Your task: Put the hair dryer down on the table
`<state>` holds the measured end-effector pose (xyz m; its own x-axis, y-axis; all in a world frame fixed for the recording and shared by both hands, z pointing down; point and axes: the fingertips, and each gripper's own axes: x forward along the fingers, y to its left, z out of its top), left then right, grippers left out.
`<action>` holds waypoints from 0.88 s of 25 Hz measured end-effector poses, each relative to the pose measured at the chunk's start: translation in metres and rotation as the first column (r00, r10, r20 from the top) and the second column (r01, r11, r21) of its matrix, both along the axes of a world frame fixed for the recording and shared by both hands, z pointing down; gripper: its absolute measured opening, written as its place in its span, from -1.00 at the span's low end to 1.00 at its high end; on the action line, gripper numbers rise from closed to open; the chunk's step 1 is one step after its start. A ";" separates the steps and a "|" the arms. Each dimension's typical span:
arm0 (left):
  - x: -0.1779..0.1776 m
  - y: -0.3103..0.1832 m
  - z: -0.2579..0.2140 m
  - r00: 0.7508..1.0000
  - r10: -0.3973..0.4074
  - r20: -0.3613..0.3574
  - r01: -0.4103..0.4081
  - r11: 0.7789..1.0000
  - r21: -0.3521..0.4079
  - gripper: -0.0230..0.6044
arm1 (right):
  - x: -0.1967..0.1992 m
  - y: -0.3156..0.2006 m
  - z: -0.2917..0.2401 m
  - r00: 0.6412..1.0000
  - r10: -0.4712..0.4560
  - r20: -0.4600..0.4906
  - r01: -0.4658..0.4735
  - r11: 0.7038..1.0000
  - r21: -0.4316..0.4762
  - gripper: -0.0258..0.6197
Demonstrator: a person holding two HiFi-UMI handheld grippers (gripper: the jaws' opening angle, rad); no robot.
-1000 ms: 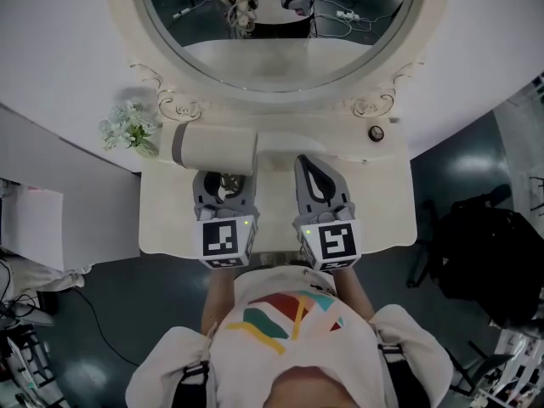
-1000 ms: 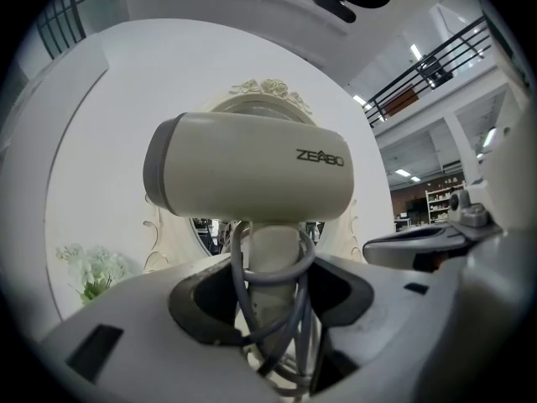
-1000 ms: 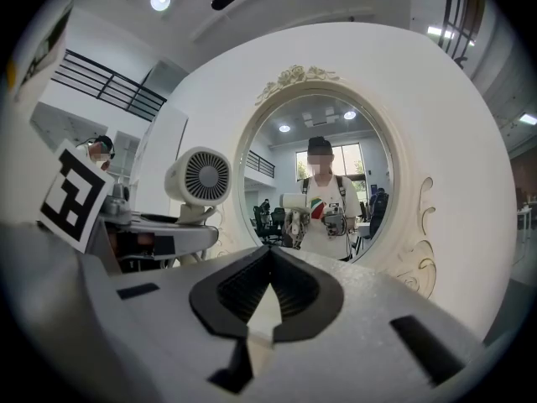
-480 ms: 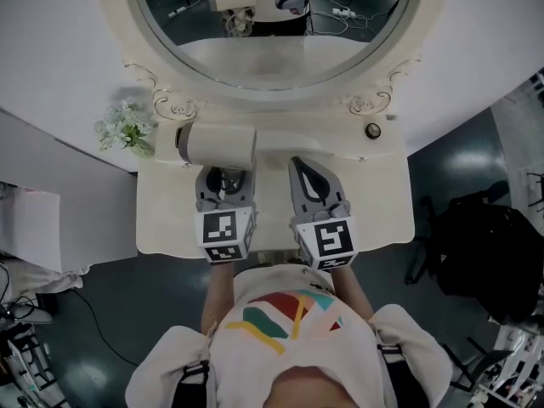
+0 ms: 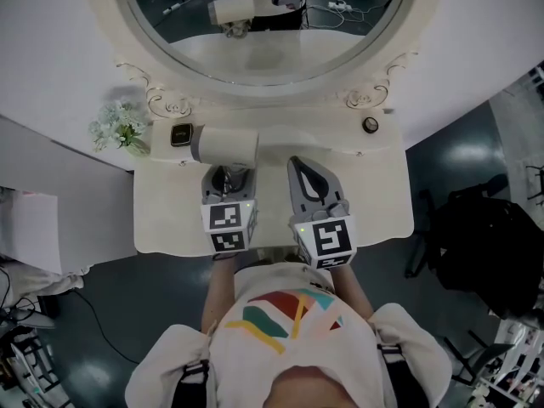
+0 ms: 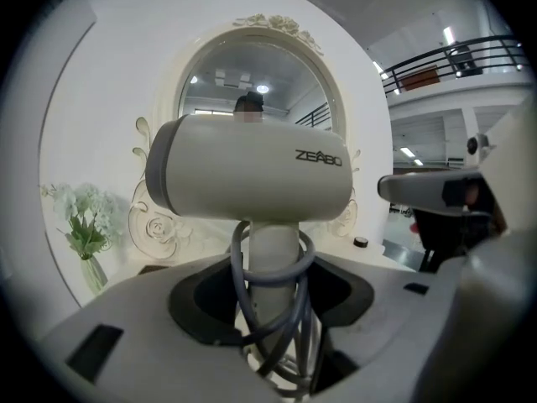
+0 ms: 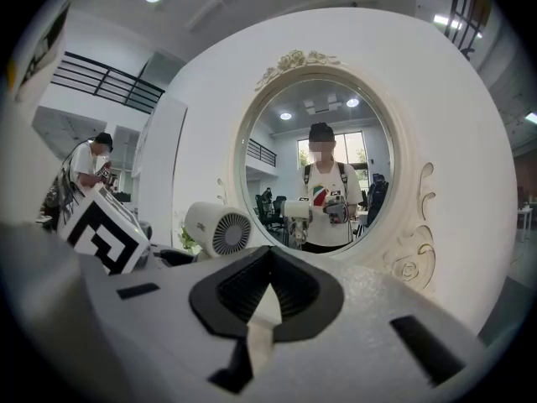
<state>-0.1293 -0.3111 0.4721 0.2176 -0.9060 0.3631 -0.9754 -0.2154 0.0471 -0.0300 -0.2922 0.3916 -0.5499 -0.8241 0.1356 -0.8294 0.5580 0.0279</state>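
— Where was the hair dryer (image 5: 223, 145)?

— In the left gripper (image 5: 228, 178). The jaws were clamped on the dryer's handle (image 6: 275, 254), one on each side. The grey cord (image 6: 270, 269) was looped round that handle between them.

— So was it down on the dressing table (image 5: 374, 211)?

— The cream barrel sat crosswise over the back part of the tabletop, just in front of the oval mirror (image 5: 255, 49). The handle ran back into the gripper. No view showed whether any part of the dryer touched the top.

— Which way did the barrel face?

— Its grey-banded end pointed to the person's left, toward the bunch of pale flowers (image 5: 119, 126). The grilled end faced the side of the right gripper (image 5: 300, 165).

— And what was that one doing?

— It was closed and empty. The jaw tips met, and only the pale tabletop showed through the gap behind them. It was held just beside the left gripper, apart from the dryer.

— Was anything else on the table?

— A small dark square thing (image 5: 181, 135) sat just beside the dryer's banded end. A small dark round thing (image 5: 370, 125) sat near the mirror's frame on the right. The mirror reflected the person with both grippers and the dryer.
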 end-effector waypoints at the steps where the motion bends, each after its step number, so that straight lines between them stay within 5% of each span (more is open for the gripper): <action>1: 0.000 0.001 0.008 1.000 0.001 0.000 -0.001 1.000 -0.019 -0.27 | 0.000 0.000 0.001 1.000 0.001 -0.002 -0.001 1.000 -0.003 -0.92; 8: 0.000 0.010 0.052 1.000 0.009 0.000 -0.009 0.990 -0.140 -0.27 | 0.001 0.002 0.006 1.000 0.000 -0.015 0.000 1.000 -0.018 -0.92; 17: 0.000 0.010 0.077 1.000 0.002 -0.029 -0.008 0.980 -0.199 -0.27 | 0.004 0.003 0.007 0.999 0.015 -0.030 -0.016 1.000 -0.019 -0.92; 22: -0.002 0.017 0.108 1.000 -0.002 -0.021 -0.004 0.958 -0.286 -0.27 | 0.006 0.002 0.010 0.999 0.022 -0.034 -0.023 0.999 -0.027 -0.92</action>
<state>-0.1316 -0.2945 0.5796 0.2282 -0.7650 0.6023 -0.9735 -0.1906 0.1268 -0.0243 -0.2903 0.4013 -0.5262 -0.8319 0.1760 -0.8405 0.5403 0.0410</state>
